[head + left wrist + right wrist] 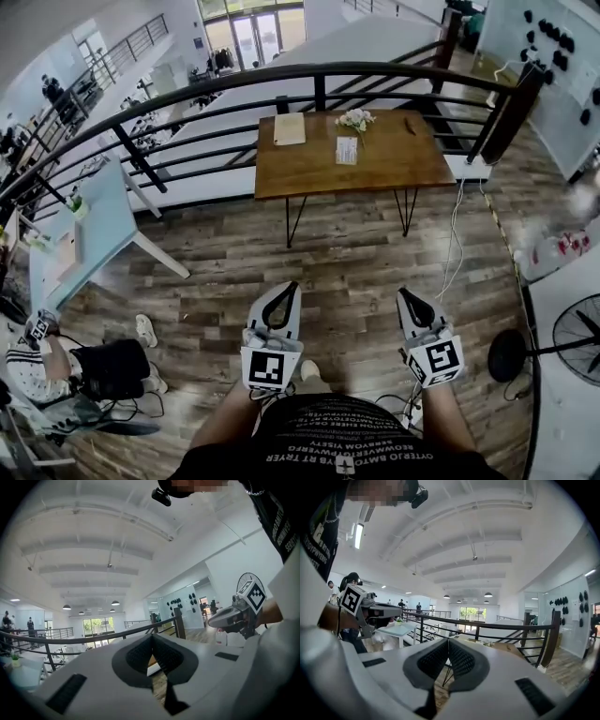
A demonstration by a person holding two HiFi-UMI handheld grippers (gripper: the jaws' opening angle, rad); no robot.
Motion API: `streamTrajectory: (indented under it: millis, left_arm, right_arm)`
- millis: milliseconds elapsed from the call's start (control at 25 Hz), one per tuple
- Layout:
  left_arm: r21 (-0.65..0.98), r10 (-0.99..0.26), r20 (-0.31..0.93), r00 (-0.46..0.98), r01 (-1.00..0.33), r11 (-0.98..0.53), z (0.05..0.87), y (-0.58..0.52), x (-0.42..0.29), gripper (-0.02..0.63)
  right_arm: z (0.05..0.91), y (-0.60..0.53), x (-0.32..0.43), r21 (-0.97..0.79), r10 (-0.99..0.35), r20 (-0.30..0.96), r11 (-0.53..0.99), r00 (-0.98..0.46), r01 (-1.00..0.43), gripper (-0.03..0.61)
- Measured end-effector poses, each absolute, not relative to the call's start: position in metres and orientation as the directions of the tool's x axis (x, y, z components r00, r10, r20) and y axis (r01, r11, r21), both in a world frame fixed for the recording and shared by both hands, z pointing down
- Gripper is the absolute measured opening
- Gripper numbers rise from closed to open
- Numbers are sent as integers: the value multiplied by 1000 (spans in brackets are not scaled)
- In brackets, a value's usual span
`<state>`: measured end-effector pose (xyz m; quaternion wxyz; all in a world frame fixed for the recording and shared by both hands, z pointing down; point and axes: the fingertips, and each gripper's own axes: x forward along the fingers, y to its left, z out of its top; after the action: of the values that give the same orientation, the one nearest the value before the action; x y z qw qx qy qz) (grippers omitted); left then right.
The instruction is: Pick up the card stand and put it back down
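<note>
The card stand (pixel 347 150), a small white upright card, sits on the wooden table (pixel 309 173) beyond me, between a tan sheet (pixel 290 129) and a small bunch of flowers (pixel 355 118). Both grippers hang low near my body, well short of the table, over the plank floor. My left gripper (pixel 286 289) (pixel 151 637) is shut, its dark pads meeting at the tips with nothing between them. My right gripper (pixel 405 295) (pixel 448 641) is shut too and holds nothing. The table's edge (pixel 508 647) shows just past the right jaws.
A dark metal railing (pixel 281 80) curves behind the wooden table. A light blue table (pixel 103 225) stands at the left, with a seated person (pixel 94 370) below it. A black floor fan (pixel 577 337) and a cable (pixel 455 244) are on the right.
</note>
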<state>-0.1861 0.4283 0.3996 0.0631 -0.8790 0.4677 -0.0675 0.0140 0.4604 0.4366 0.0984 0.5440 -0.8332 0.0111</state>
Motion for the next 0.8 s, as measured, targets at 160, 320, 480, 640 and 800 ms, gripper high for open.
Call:
streamTrajectory:
  millis: [160,320,480,640,800]
  left_arm:
    - [-166,-826,80,557,-810,-562,409,401,-196,23]
    - [-166,-826,78,558,-810,-563,409,379,-211,23]
    - [-127,-824,59,564,-814,-566,410,366,-229,23]
    - [-120,-811,55,583,-802,-585,410,359,-237,23]
    - [-95,-785,56,617,-780,-619,413,359,-237,23]
  right_arm:
    - [439,433,2,91,-904,191,403,-381,-911,14]
    - [438,413,-13,103,-904,203,402,-376,-910,14]
    - [434,402,-27,114,-908,210,392,-363,-913,14]
    - [430,397,-35,113,-915,207,374,-347,-920,15]
    - [433,403,-39,88,-916,224,358,-332,-930,56]
